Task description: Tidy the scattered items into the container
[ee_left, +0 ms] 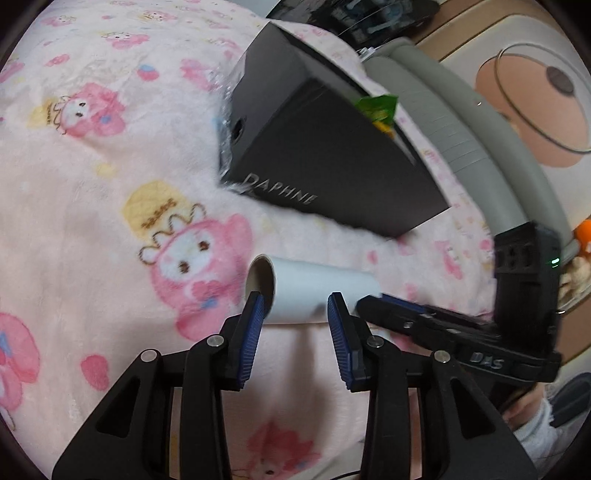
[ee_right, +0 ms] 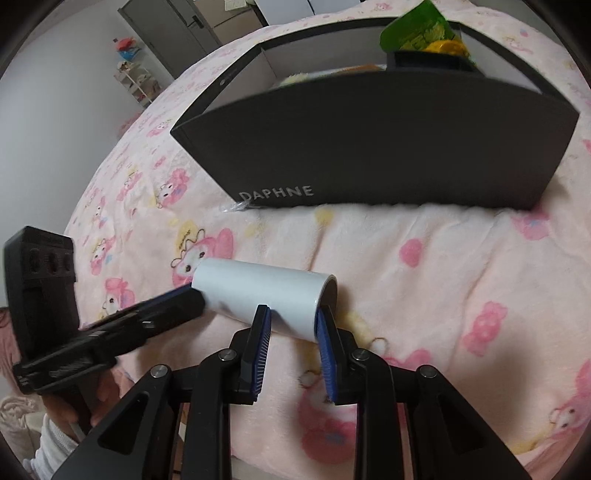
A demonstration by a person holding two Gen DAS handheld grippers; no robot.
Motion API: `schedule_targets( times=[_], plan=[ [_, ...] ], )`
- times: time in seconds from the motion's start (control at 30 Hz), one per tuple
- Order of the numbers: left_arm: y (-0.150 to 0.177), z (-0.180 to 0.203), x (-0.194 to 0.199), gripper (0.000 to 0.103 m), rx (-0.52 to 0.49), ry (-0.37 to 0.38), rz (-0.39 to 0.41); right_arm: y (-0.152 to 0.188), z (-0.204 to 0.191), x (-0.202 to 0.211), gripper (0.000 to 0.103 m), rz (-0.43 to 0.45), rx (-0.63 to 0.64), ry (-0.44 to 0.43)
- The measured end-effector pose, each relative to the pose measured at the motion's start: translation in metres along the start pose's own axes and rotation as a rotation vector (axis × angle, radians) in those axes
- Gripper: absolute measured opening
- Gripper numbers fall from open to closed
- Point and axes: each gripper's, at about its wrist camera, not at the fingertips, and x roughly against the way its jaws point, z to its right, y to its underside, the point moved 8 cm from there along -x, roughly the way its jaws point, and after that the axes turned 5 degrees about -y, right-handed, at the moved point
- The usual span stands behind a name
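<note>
A white paper roll [ee_left: 314, 291] is lying on the pink cartoon-print blanket [ee_left: 92, 184], just near of the black DAPHNE box [ee_right: 369, 147] — a green packet [ee_right: 417, 29] is poking out of that box. The left hand-held gripper [ee_left: 295, 306] is straddling the roll's left end, and the right hand-held gripper [ee_right: 291, 314] its right end — whether either is actually clenching it, I cannot tell

Lying on the blanket [ee_right: 424, 251] are one white roll [ee_right: 258, 291], one black box [ee_right: 369, 147], and two grippers.
</note>
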Motion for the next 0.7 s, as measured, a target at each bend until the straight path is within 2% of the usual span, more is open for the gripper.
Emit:
schedule_targets(
  times=[0.2,0.3,0.5,0.6,0.7],
  plan=[
    [0.003,0.023,0.015,0.035,-0.084,-0.088,0.016,-0.004,-0.003,0.013,0.023,0.003,0.001,-0.052],
    [-0.003,0.042,0.029,0.035,-0.123,-0.102,0.037,-0.007,-0.005,0.026,0.023,0.012,0.005,-0.078],
    [-0.056,0.068,0.057,0.035,-0.137,-0.001,0.113,-0.052,-0.02,0.077,0.023,0.153,0.062,-0.099],
    [-0.094,0.087,0.061,0.035,-0.191,-0.012,0.158,-0.089,-0.029,0.096,0.023,0.233,0.102,-0.105],
    [-0.131,0.1,0.064,0.035,-0.236,-0.035,0.198,-0.121,-0.035,0.106,0.024,0.293,0.143,-0.071]
  ],
)
